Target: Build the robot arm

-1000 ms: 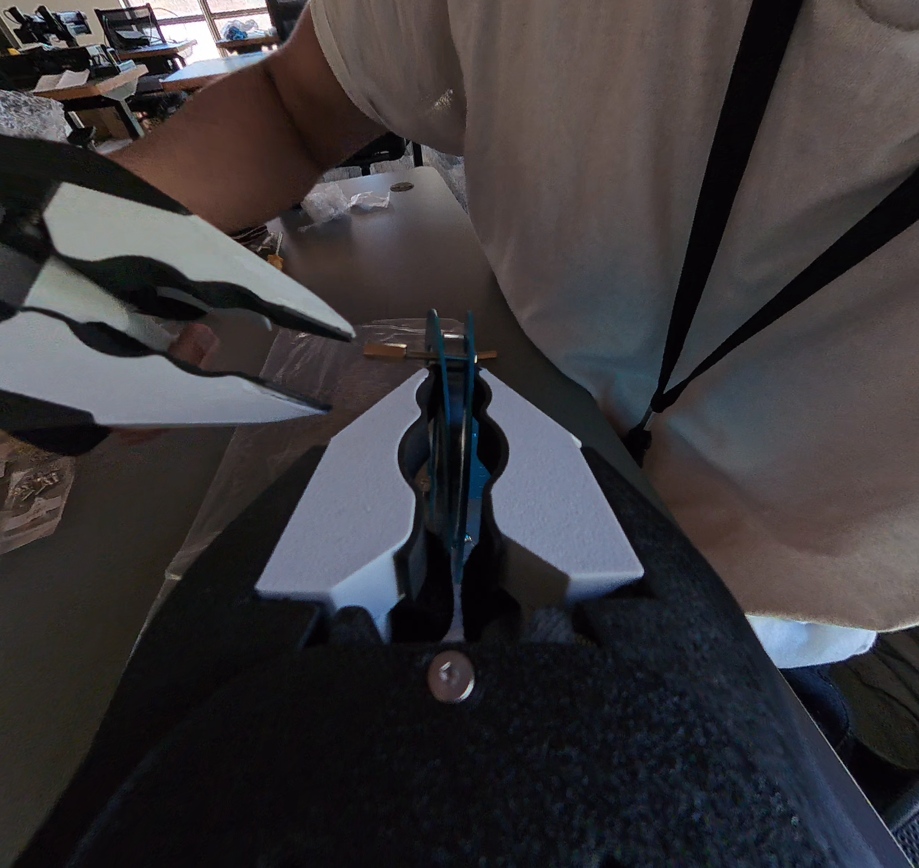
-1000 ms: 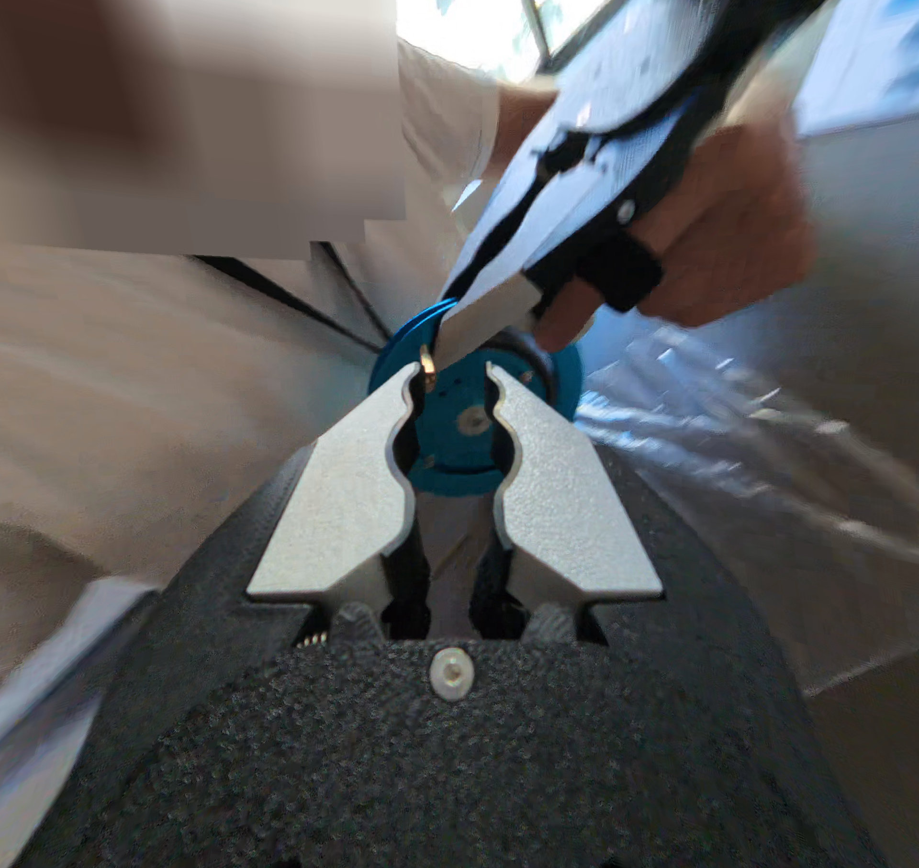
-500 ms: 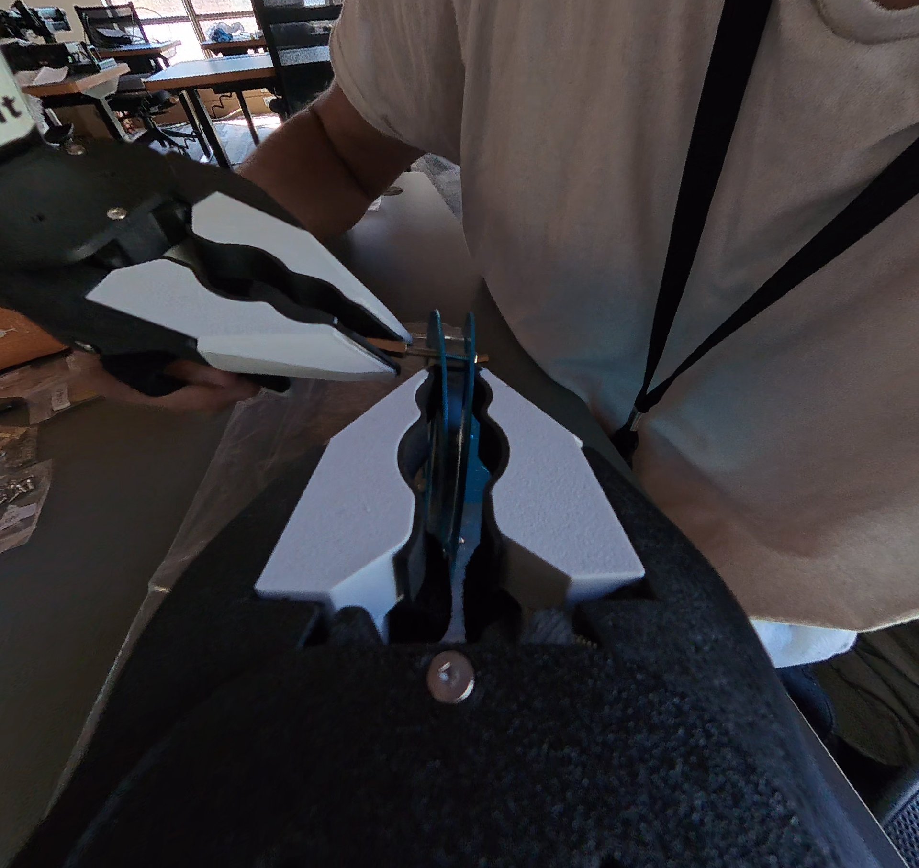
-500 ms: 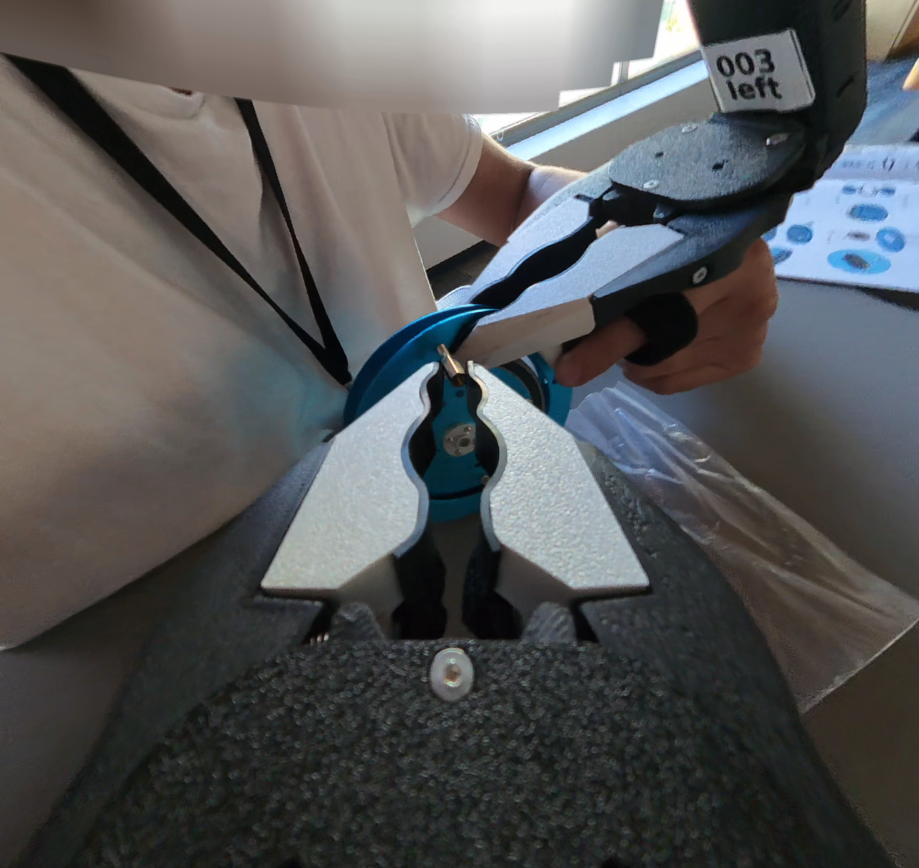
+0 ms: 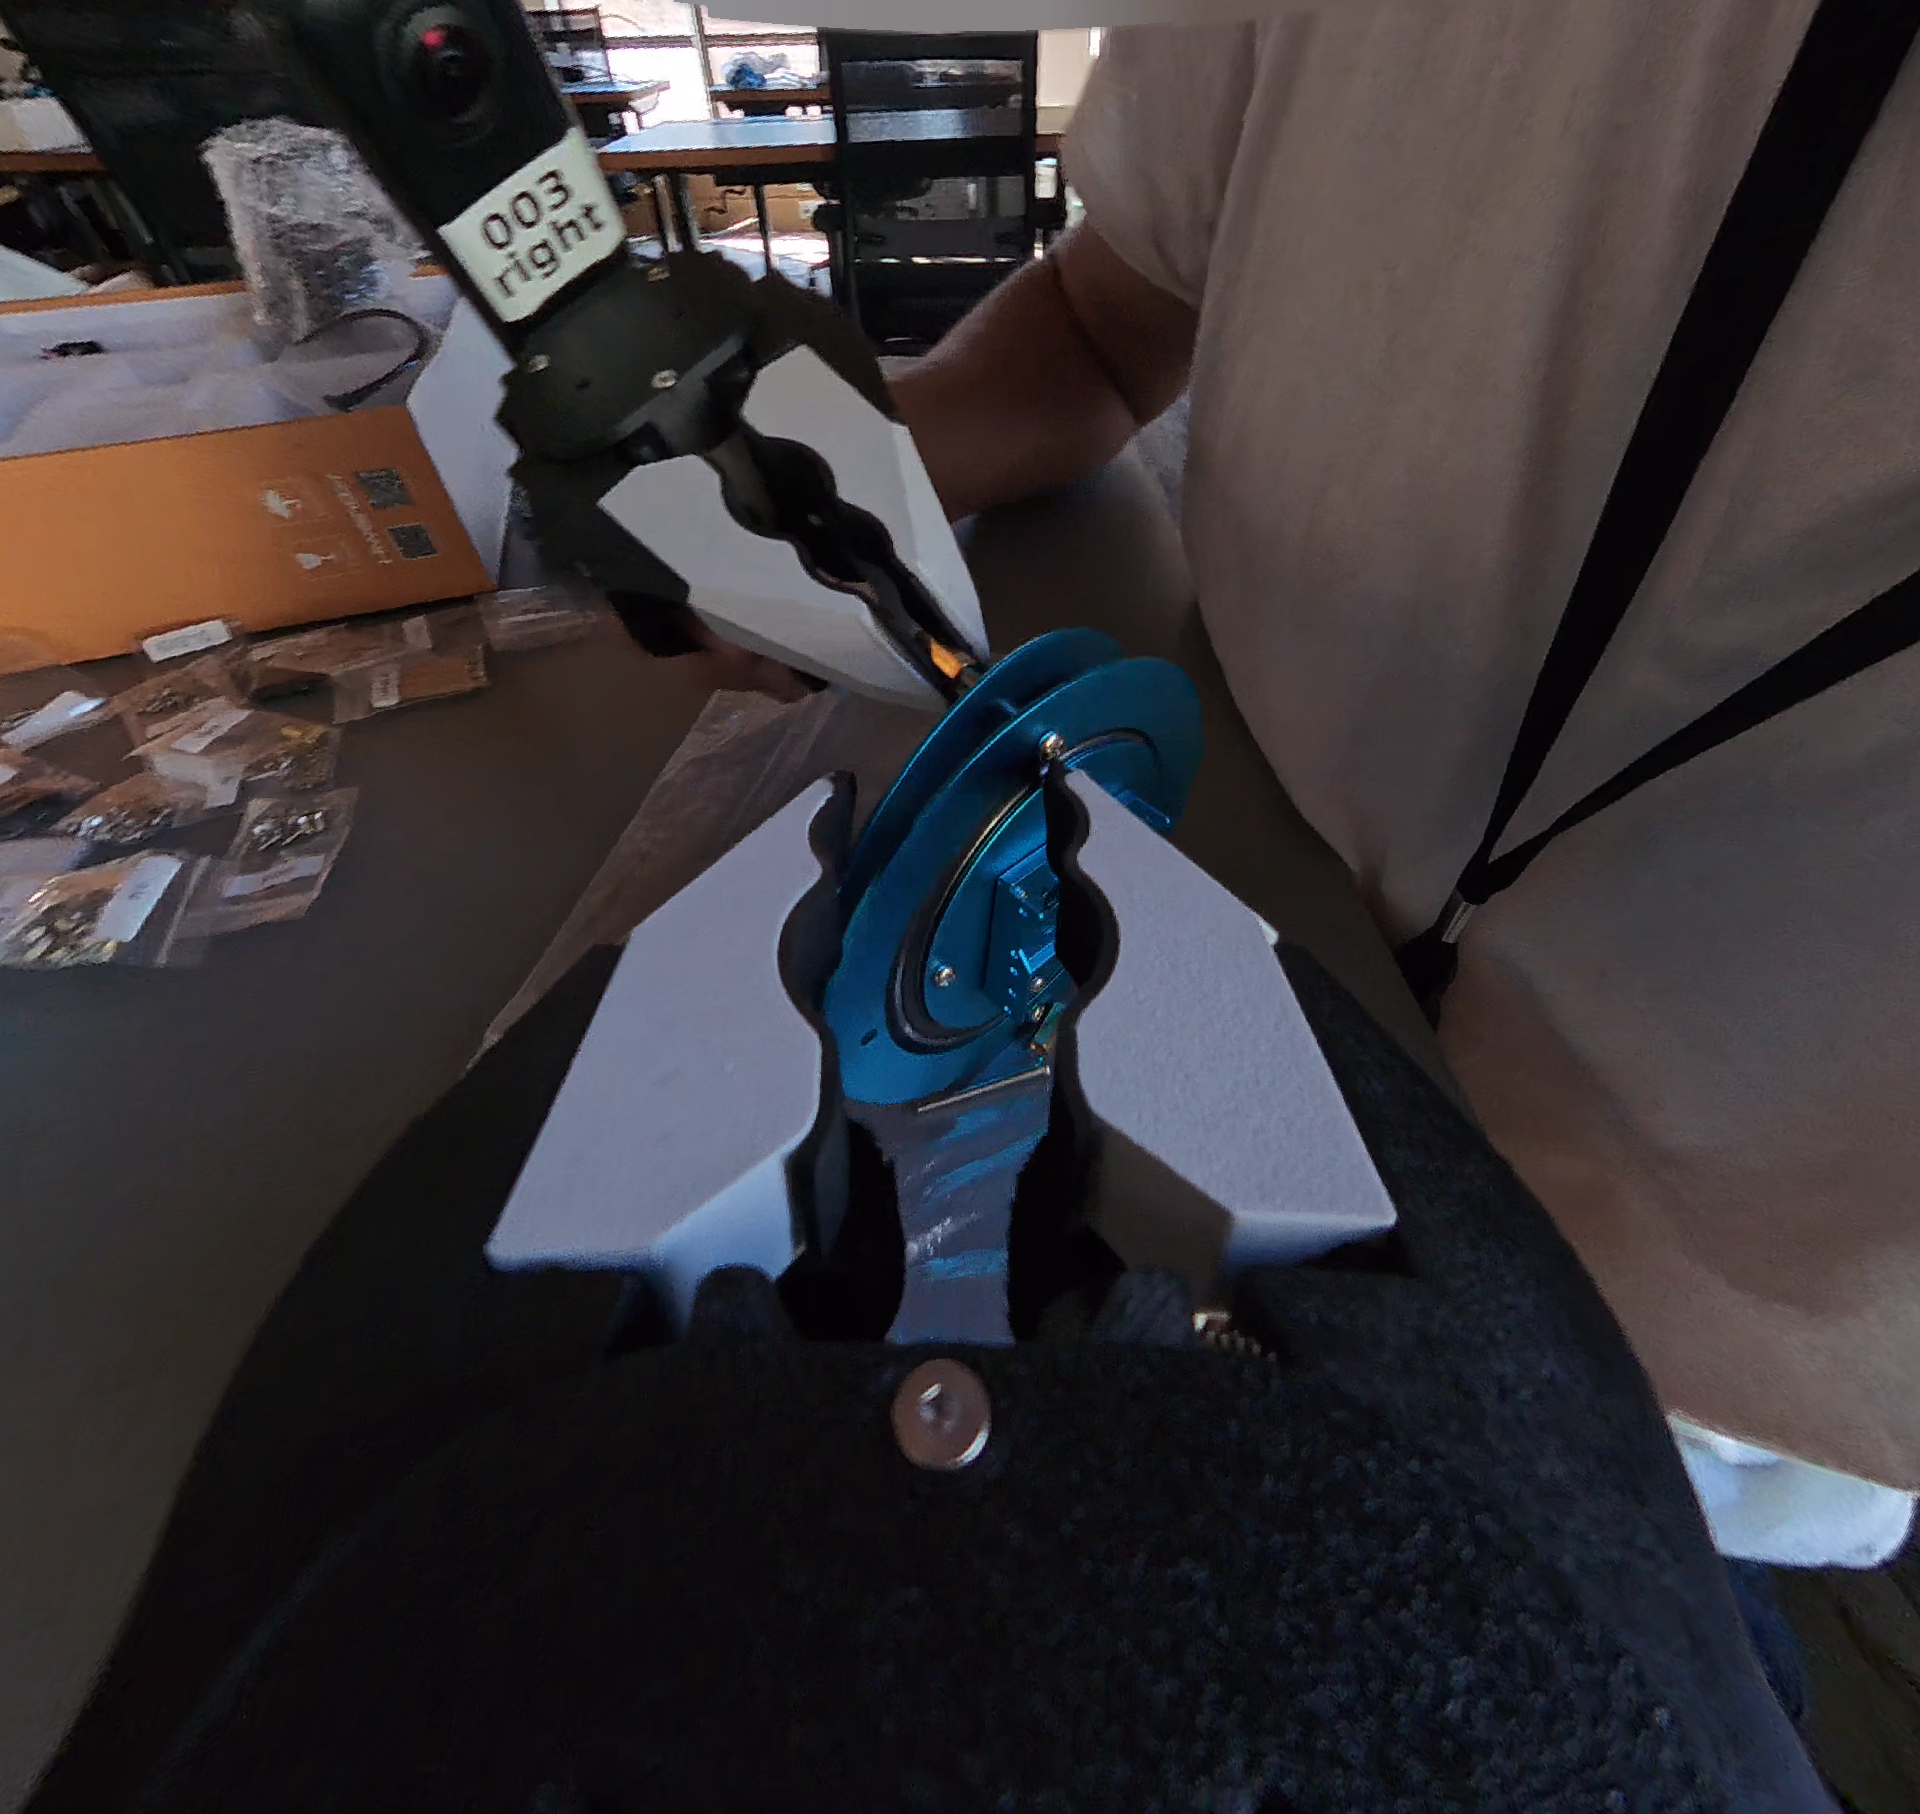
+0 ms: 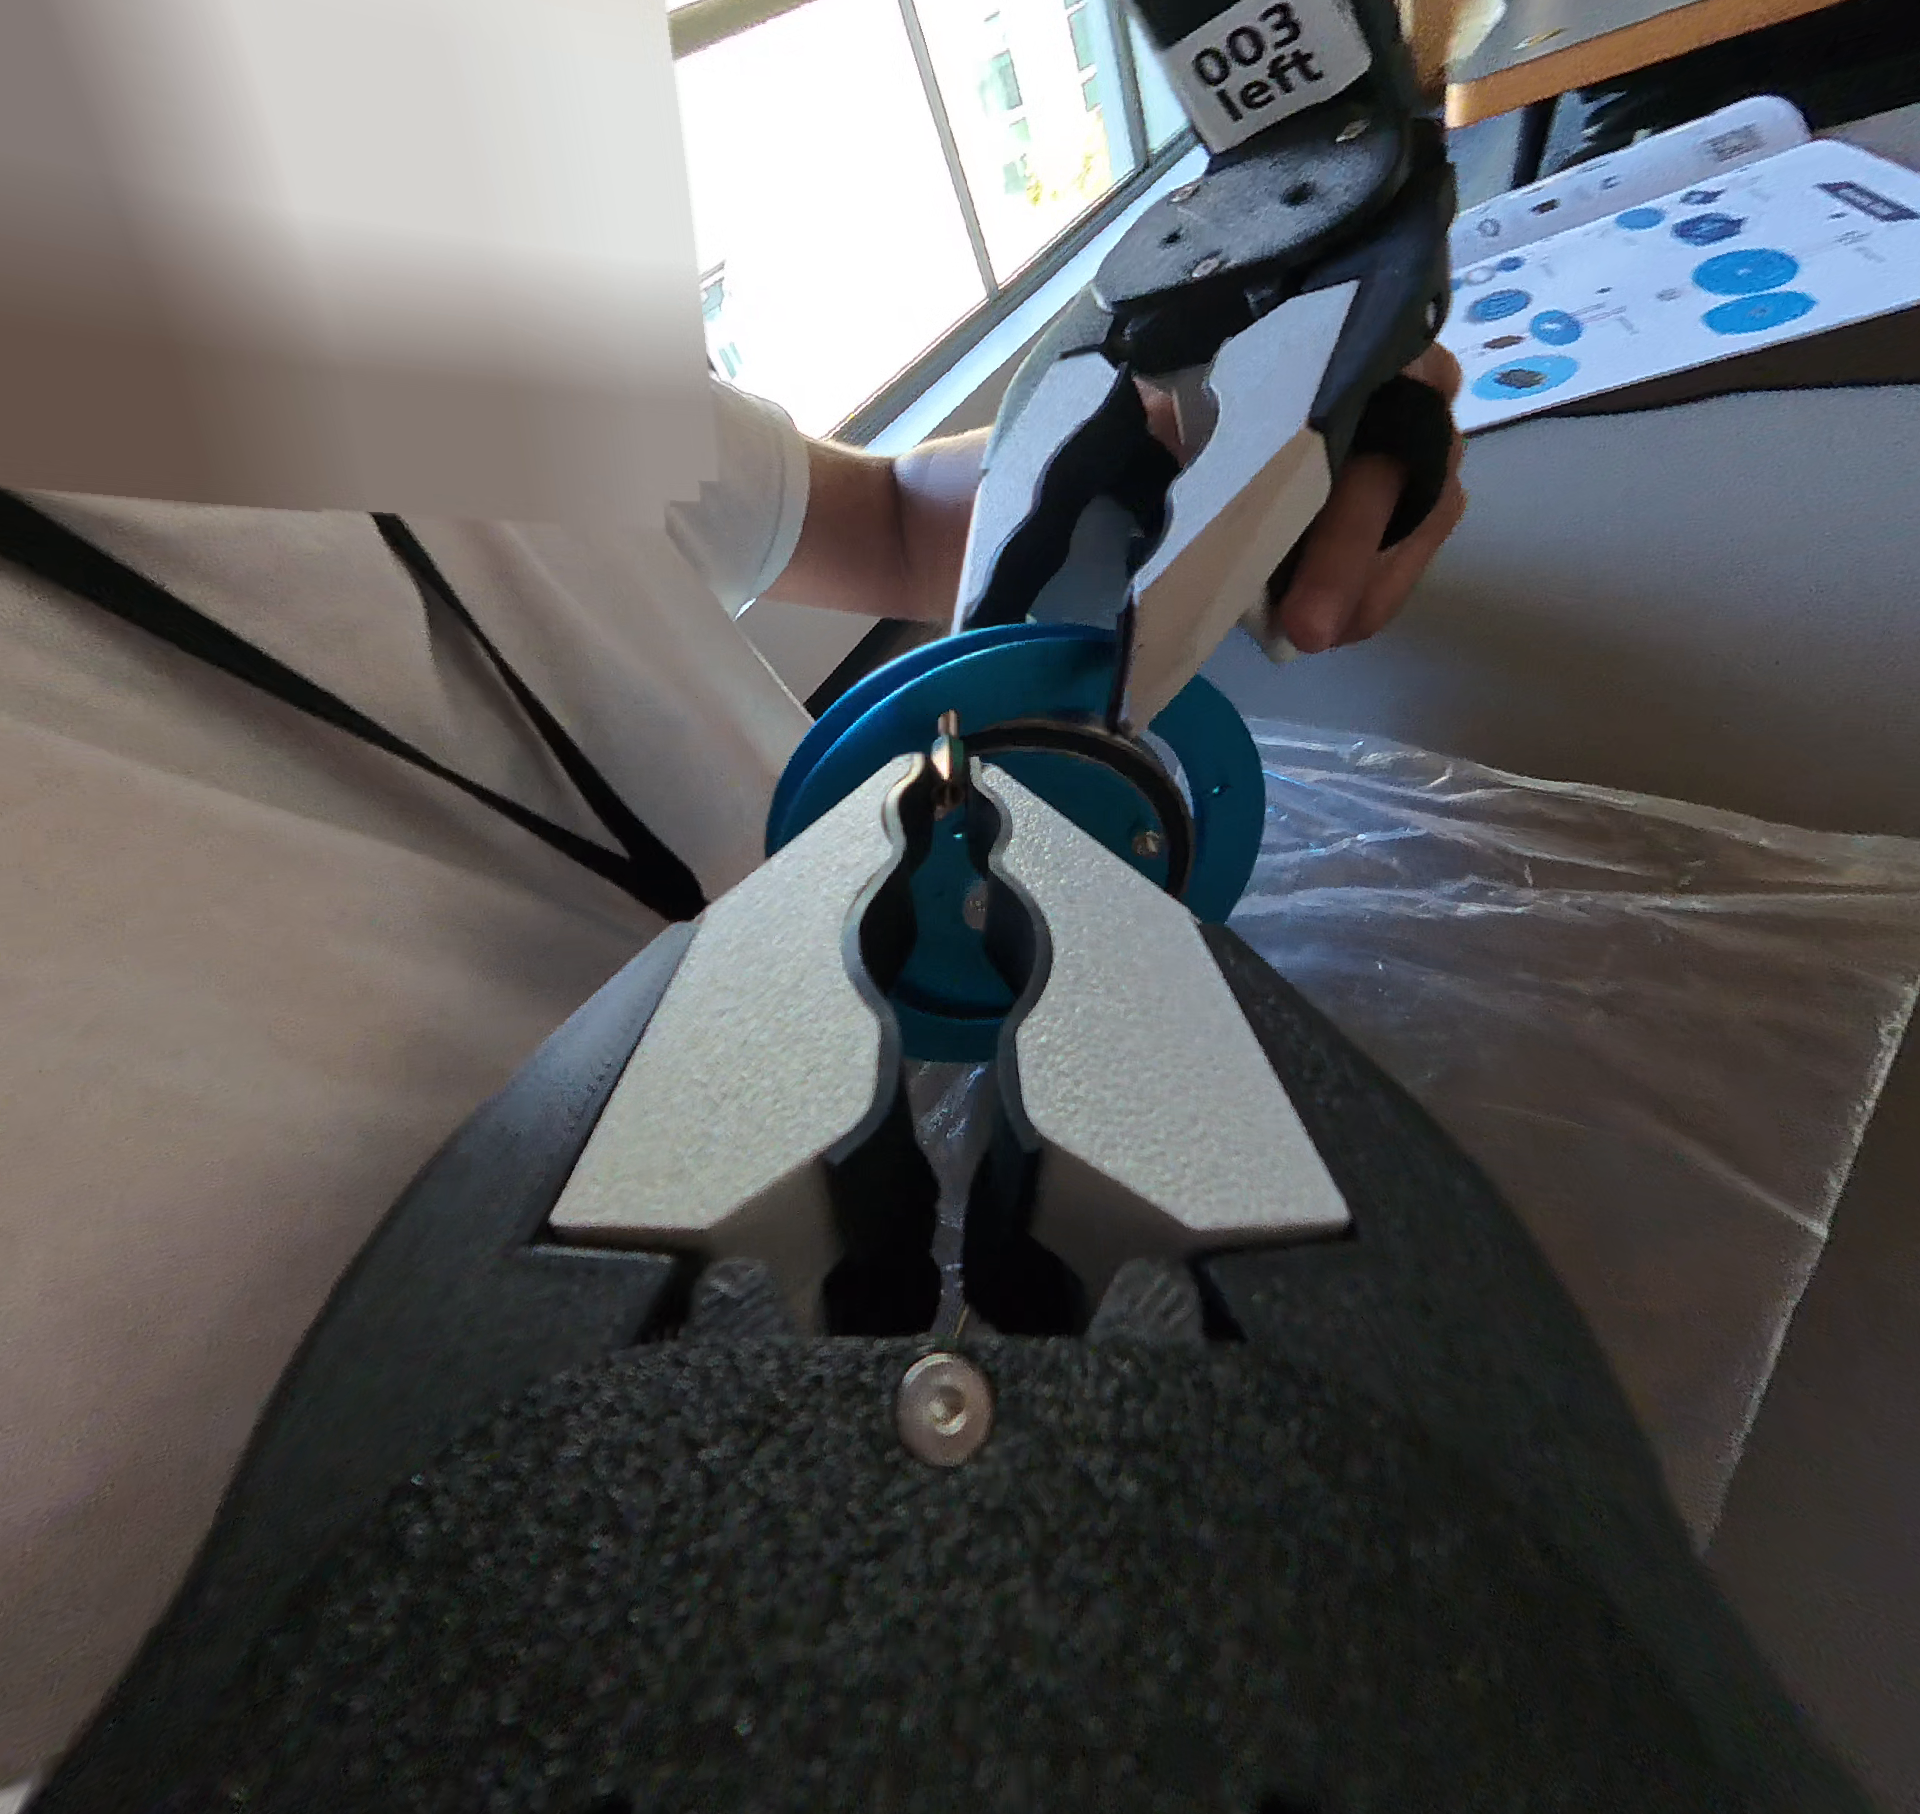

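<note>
A blue disc assembly (image 5: 1023, 860) is clamped edge-on between the nearly closed fingers of the left gripper (image 5: 945, 788), held above the surface (image 5: 312, 1089). A small brass pin (image 6: 948, 748) is pinched at the closed tips of the right gripper (image 6: 940, 777), touching the disc's face. Alignment is best kept square, with the disc held steady.

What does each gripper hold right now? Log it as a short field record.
left gripper: shut on the blue disc assembly, gripping it edge-on
right gripper: shut on a small brass pin at the assembly's rim
under the assembly: clear plastic bag on the grey table
far left of table: orange box, small parts bags
behind right: printed sheet with blue part pictures
person: white shirt, black straps
</note>
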Demonstrator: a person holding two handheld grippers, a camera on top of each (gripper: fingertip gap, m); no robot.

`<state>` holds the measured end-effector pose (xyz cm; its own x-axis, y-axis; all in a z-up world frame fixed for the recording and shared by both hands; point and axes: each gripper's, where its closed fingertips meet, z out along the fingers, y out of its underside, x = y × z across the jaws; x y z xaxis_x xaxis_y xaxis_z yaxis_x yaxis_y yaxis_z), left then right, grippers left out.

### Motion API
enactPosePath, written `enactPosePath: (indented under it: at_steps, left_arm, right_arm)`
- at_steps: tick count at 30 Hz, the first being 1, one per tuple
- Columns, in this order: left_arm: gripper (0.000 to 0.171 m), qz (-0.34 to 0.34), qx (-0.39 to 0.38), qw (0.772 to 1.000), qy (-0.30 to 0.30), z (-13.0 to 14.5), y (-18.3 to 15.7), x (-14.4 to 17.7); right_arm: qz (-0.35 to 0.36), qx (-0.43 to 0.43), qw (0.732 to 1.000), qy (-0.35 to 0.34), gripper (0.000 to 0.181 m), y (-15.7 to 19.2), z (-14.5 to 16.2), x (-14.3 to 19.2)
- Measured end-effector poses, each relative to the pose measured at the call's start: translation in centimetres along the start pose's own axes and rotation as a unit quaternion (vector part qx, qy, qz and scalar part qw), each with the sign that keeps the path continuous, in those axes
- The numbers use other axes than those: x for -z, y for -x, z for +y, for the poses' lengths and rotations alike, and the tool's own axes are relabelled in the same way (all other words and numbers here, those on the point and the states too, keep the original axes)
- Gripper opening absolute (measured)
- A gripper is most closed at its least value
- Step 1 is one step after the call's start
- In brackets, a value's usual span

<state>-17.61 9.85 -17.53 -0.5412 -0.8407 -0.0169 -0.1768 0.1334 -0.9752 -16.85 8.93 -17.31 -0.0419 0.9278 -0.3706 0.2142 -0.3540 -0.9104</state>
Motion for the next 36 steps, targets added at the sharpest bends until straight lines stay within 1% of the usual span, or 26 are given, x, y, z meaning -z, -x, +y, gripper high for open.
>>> enactPosePath:
  at_steps: [3, 6, 11, 13, 16, 19, 21, 23, 25, 27, 30, 31, 32, 33, 36]
  left_arm:
    - [0.038, -0.027, 0.016, 1.000, -0.003, -0.2, 0.0, 0.6]
    - [0.037, -0.066, 0.030, 0.997, -0.030, -1.0, -0.5, 1.8]
    - [0.034, -0.188, 0.076, 0.978, -0.041, -0.7, -0.7, 4.0]
    - [0.028, -0.206, 0.087, 0.974, -0.042, -0.8, -1.8, 3.8]
    - [0.028, -0.247, 0.108, 0.962, -0.046, -1.1, -2.7, 3.1]
    - [0.028, -0.291, 0.148, 0.941, -0.087, -1.9, -2.5, 2.6]
    - [0.026, -0.319, 0.149, 0.930, -0.109, -2.1, -2.4, 2.4]
    - [0.021, -0.323, 0.148, 0.927, -0.120, -2.2, -2.8, 2.1]
    - [0.016, -0.318, 0.139, 0.931, -0.117, -2.0, -3.3, 1.6]
    - [0.015, -0.325, 0.129, 0.930, -0.112, -1.5, -3.4, 1.5]
    - [0.014, -0.317, 0.129, 0.931, -0.129, -1.7, -3.2, 1.5]
    - [0.017, -0.310, 0.128, 0.932, -0.138, -2.0, -3.3, 1.4]
    - [0.027, -0.300, 0.124, 0.934, -0.147, -2.4, -3.5, 1.3]
    - [0.031, -0.292, 0.121, 0.936, -0.152, -2.7, -3.6, 1.1]
    - [0.040, -0.310, 0.106, 0.932, -0.155, -2.9, -3.3, 1.1]
  right_arm:
    - [0.015, -0.014, 1.000, -0.005, 0.003, -0.1, -0.1, -0.2]
    - [0.020, -0.009, 1.000, -0.003, 0.003, 0.2, -0.1, -0.5]
    - [0.032, -0.009, 0.999, -0.006, 0.003, 0.2, -0.1, -0.6]
    - [0.029, -0.010, 1.000, -0.006, 0.003, 0.4, -0.1, -0.7]
    - [0.035, -0.005, 0.999, -0.005, 0.003, 0.4, -0.1, -0.8]
    - [0.045, -0.001, 0.999, -0.005, 0.003, 0.3, -0.2, -0.9]
    - [0.044, -0.003, 0.999, -0.008, 0.003, 0.5, -0.2, -1.1]
    - [0.046, -0.008, 0.999, -0.016, 0.004, 0.7, -0.1, -1.2]
    - [0.048, -0.009, 0.999, -0.023, 0.004, 0.9, 0.0, -1.2]
    - [0.052, -0.008, 0.998, -0.024, 0.004, 1.0, 0.0, -1.1]
    - [0.062, 0.001, 0.998, -0.020, 0.004, 1.1, 0.0, -1.1]
    - [0.062, 0.002, 0.998, -0.019, 0.004, 1.1, -0.1, -1.2]
    - [0.062, 0.002, 0.998, -0.019, 0.004, 1.2, -0.1, -1.3]
    - [0.061, 0.001, 0.998, -0.019, 0.004, 1.3, -0.1, -1.4]
    - [0.060, -0.002, 0.998, -0.023, 0.004, 1.3, -0.1, -1.5]
